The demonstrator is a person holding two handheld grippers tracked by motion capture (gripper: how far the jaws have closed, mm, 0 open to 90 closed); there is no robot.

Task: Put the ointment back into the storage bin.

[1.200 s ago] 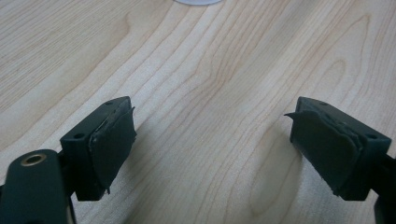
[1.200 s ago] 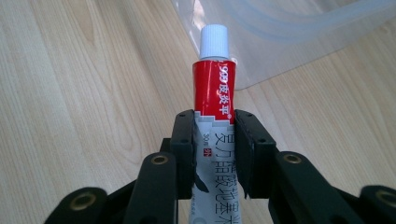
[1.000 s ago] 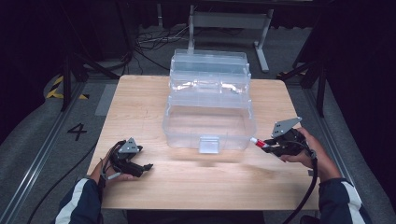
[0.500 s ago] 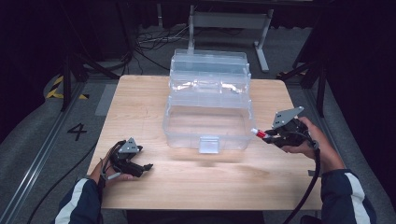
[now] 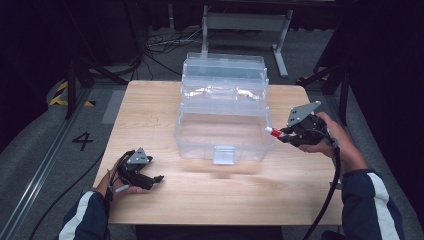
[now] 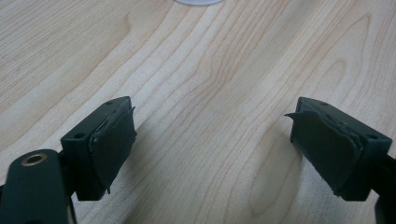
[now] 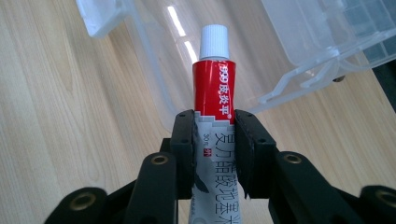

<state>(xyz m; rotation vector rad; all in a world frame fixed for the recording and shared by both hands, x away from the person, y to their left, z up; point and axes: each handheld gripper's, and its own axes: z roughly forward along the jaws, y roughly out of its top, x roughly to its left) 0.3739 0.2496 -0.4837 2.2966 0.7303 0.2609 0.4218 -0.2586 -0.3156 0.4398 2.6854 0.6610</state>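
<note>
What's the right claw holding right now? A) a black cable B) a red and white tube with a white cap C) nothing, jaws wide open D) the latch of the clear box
B: in the right gripper view the right claw has both pads pressed on the red and white tube, its white cap pointing toward the clear plastic box; the high view shows the tube's tip at the box's right side.

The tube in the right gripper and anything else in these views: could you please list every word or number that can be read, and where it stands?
"999", then Chinese characters: red band of the tube.
"30", then a small blurred mark: tube's white part, beside the pads.
Large grey Chinese characters below: partly hidden, not readable.
"4": floor marking left of the table.
</note>
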